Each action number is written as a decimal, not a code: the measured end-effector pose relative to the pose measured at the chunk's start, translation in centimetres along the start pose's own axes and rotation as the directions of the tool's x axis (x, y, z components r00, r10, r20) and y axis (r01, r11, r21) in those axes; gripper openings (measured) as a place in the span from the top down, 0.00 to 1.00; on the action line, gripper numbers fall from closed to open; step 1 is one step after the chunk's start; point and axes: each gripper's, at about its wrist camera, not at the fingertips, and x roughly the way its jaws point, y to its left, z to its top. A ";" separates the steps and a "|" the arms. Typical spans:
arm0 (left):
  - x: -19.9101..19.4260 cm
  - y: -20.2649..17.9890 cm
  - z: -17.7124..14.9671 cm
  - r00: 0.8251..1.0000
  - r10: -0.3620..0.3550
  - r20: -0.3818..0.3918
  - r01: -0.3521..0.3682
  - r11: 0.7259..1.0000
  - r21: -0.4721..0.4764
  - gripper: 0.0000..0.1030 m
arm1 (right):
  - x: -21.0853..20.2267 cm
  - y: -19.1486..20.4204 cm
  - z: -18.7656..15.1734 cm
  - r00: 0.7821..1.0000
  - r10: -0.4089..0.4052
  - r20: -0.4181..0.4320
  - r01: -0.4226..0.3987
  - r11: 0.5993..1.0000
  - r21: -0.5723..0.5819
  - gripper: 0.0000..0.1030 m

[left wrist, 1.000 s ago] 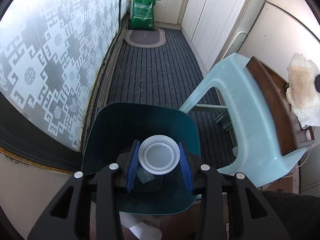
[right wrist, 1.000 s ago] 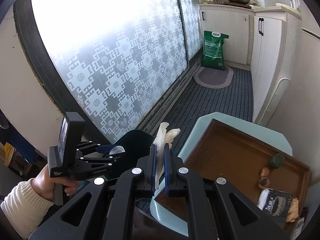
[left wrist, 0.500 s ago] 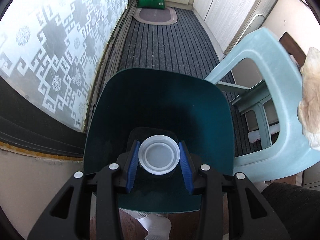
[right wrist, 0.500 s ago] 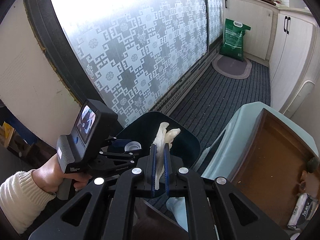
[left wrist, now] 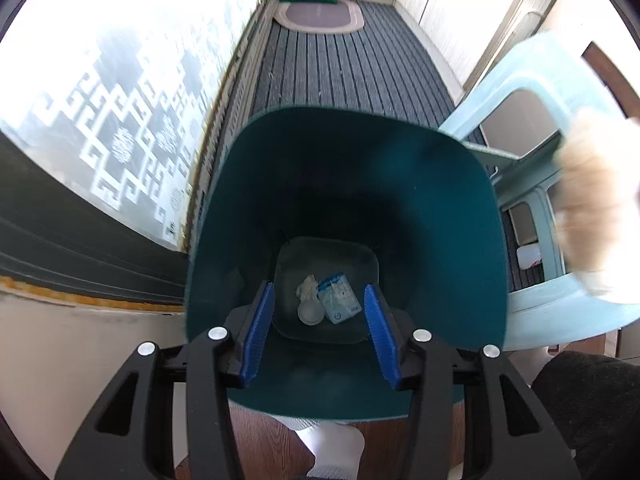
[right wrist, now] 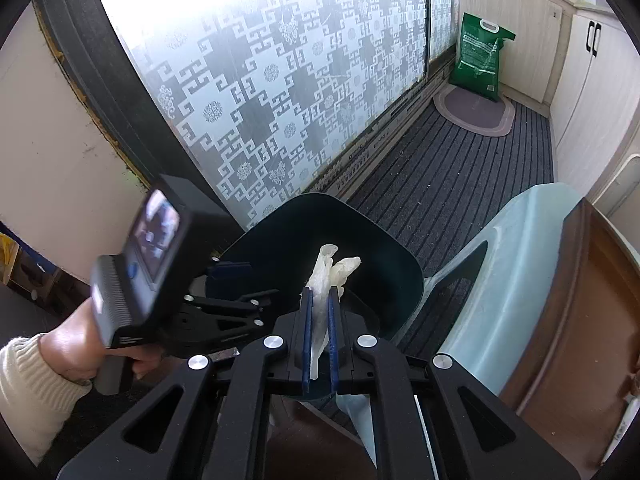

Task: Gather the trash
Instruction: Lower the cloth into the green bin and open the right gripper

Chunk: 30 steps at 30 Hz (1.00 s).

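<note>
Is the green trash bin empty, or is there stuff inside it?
Not empty. At the bottom of the green trash bin lie a clear plastic lid, a small blue-and-white packet and a crumpled white scrap.

The floor [right wrist: 452, 168] is covered by dark striped matting running along the patterned glass door [right wrist: 280, 92]. Standing directly on it are a dark teal bin [left wrist: 460, 216], a pale blue plastic stool [right wrist: 512, 276] just beside the bin, and, at the far end, an oval grey mat [right wrist: 476, 114] with a green sack [right wrist: 482, 58] upright at its edge.
</note>
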 end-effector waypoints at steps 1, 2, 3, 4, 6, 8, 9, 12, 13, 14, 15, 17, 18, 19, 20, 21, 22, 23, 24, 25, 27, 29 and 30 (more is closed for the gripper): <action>-0.5 0.1 0.0 1.000 0.000 0.013 0.000 1.000 0.000 0.53 | 0.3 0.1 0.0 1.000 0.000 -0.004 0.000 1.000 -0.001 0.93; -1.0 0.2 -0.1 1.000 -0.001 0.025 0.001 1.000 0.000 0.54 | 0.7 0.3 0.1 1.000 0.001 -0.010 -0.001 1.000 -0.003 0.93; -1.5 0.3 -0.2 0.999 -0.004 0.039 0.004 1.000 0.000 0.54 | 1.0 0.5 0.2 1.000 0.002 -0.015 -0.002 1.000 -0.005 0.93; -2.0 0.4 -0.2 0.999 -0.006 0.053 0.006 1.000 -0.001 0.54 | 1.3 0.6 0.2 1.000 0.002 -0.021 -0.003 1.000 -0.009 0.93; -3.1 0.3 -0.2 0.997 -0.008 0.082 0.008 1.000 0.003 0.55 | 2.2 1.1 0.2 0.999 0.004 -0.035 -0.004 1.000 -0.014 0.93; -4.3 0.2 -0.4 0.993 -0.011 0.115 0.010 1.000 0.010 0.59 | 3.0 1.4 0.2 0.999 0.002 -0.048 -0.003 1.000 -0.016 0.94; -5.0 0.1 -0.4 0.991 -0.016 0.134 0.015 1.000 0.009 0.60 | 3.4 1.6 0.3 0.999 0.003 -0.054 -0.004 1.000 -0.016 0.94; -7.2 0.2 -0.4 0.981 -0.028 0.192 0.028 1.000 0.006 0.62 | 4.8 1.9 0.3 0.997 0.001 -0.074 -0.003 1.000 -0.018 0.94; -7.9 0.2 -0.3 0.977 -0.029 0.210 0.028 1.000 0.005 0.62 | 5.2 2.1 0.3 0.997 0.002 -0.082 -0.003 1.000 -0.018 0.94; -8.7 0.3 -0.4 0.972 -0.033 0.231 0.034 0.999 0.002 0.63 | 5.6 2.2 0.4 0.996 0.001 -0.088 -0.002 1.000 -0.019 0.94; -9.2 0.4 -0.3 0.968 -0.037 0.247 0.039 0.999 -0.002 0.64 | 6.1 2.3 0.3 0.995 -0.001 -0.096 -0.001 1.000 -0.022 0.94; -10.3 0.5 -0.4 0.960 -0.043 0.277 0.047 0.999 -0.007 0.66 | 6.9 2.5 0.2 0.994 -0.003 -0.108 0.001 1.000 -0.022 0.94; -10.9 0.7 -0.4 0.955 -0.049 0.292 0.055 0.998 -0.012 0.66 | 7.4 2.6 0.2 0.993 -0.003 -0.116 0.000 1.000 -0.021 0.94; -11.3 0.7 -0.3 0.952 -0.053 0.302 0.061 0.998 -0.016 0.67 | 7.8 2.6 0.1 0.992 -0.005 -0.124 0.002 1.000 -0.022 0.94; -11.8 0.7 -0.3 0.948 -0.056 0.315 0.065 0.998 -0.018 0.68 | 8.3 2.6 0.2 0.992 -0.007 -0.129 0.004 1.000 -0.021 0.94; -12.3 0.7 -0.4 0.943 -0.059 0.328 0.069 0.997 -0.020 0.68 | 8.6 2.6 0.1 0.991 -0.006 -0.136 0.004 1.000 -0.019 0.93; -12.7 0.8 -0.4 0.939 -0.062 0.339 0.074 0.997 -0.021 0.68 | 9.1 2.6 0.1 0.990 -0.007 -0.143 0.005 1.000 -0.019 0.93; -13.1 0.8 -0.4 0.935 -0.065 0.348 0.077 0.997 -0.022 0.70 | 9.6 2.7 0.0 0.988 -0.010 -0.152 0.007 1.000 -0.018 0.93; -13.5 0.9 -0.5 0.931 -0.068 0.359 0.081 0.996 -0.023 0.70 | 10.0 2.6 -0.1 0.987 -0.012 -0.158 0.009 1.000 -0.018 0.93; -14.0 1.0 -0.6 0.927 -0.071 0.367 0.085 0.996 -0.023 0.70 | 10.5 2.7 -0.2 0.986 -0.015 -0.168 0.012 1.000 -0.018 0.93; -14.9 1.1 -0.9 0.919 -0.079 0.386 0.095 0.995 -0.022 0.70 | 11.4 2.6 -0.4 0.983 -0.021 -0.185 0.019 1.000 -0.017 0.93; -15.7 1.3 -1.1 0.908 -0.082 0.410 0.102 0.994 -0.026 0.70 | 12.5 2.6 -0.6 0.978 -0.029 -0.205 0.026 0.999 -0.019 0.93; -16.0 1.5 -1.1 0.904 -0.086 0.420 0.108 0.994 -0.028 0.70 | 13.0 2.6 -0.8 0.976 -0.034 -0.216 0.030 0.999 -0.020 0.93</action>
